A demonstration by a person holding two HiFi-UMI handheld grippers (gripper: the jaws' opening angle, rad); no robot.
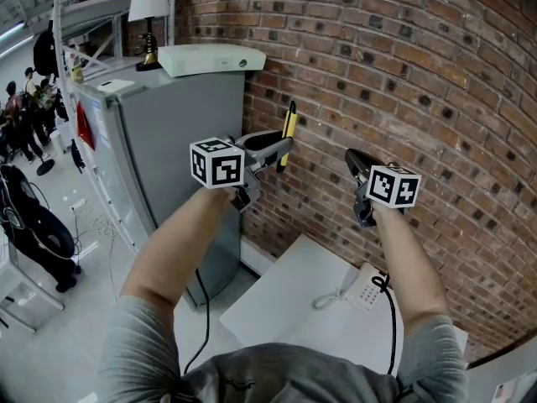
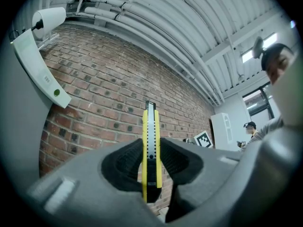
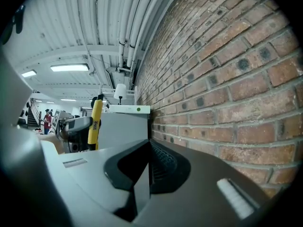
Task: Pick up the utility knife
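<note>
Brick wall [image 1: 403,74]; left gripper [image 1: 273,151] clamps upright utility knife [image 1: 289,131]; right gripper [image 1: 356,163] closed.

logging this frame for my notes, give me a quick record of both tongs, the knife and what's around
left tongs: shut on the utility knife
utility knife: yellow and black, upright, held clear of any surface
right tongs: shut, empty
brick wall: straight ahead of both tongs
below: white table with a corded telephone
left side: grey cabinet, table lamp on top
</note>
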